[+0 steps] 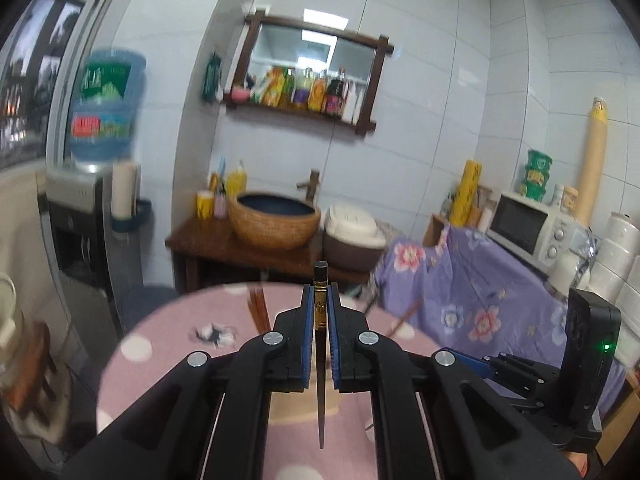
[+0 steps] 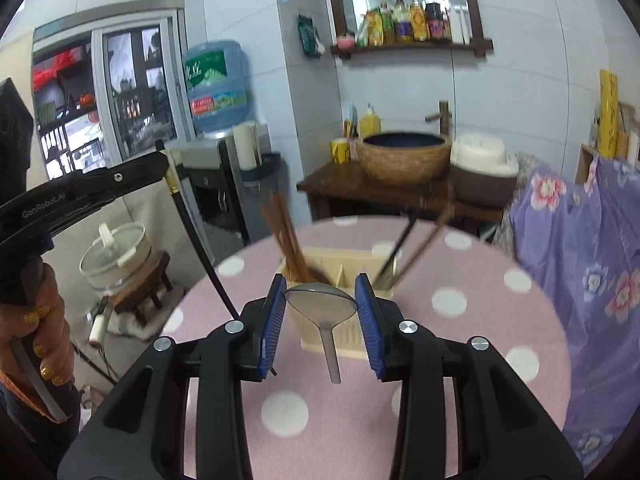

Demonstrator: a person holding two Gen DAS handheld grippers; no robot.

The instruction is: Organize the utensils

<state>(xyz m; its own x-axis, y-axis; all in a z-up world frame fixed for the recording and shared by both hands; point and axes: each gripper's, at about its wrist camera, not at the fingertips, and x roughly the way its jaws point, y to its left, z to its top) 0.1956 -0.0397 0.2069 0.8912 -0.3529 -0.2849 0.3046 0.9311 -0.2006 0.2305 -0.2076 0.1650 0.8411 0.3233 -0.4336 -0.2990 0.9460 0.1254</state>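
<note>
Chopsticks (image 2: 286,236) already stand in the divided holder (image 2: 340,308) at frame centre on the pink tabletop (image 2: 480,344); the right gripper (image 2: 322,312) clamps a spoon (image 2: 322,306), the left gripper (image 1: 320,332) pinches a black chopstick (image 1: 320,312), both awaiting slots.

Spoon (image 2: 322,304), black chopstick (image 1: 320,304) in tools

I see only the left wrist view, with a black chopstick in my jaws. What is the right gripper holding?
Observer: The right gripper grips a metal spoon by its bowl.
Operator: Where is the holder? I cannot see it.
Observer: A cream holder stands on the pink table, just behind the spoon.
Operator: Which compartment has the brown chopsticks?
Observer: The brown chopsticks lean in its left compartment.
</note>
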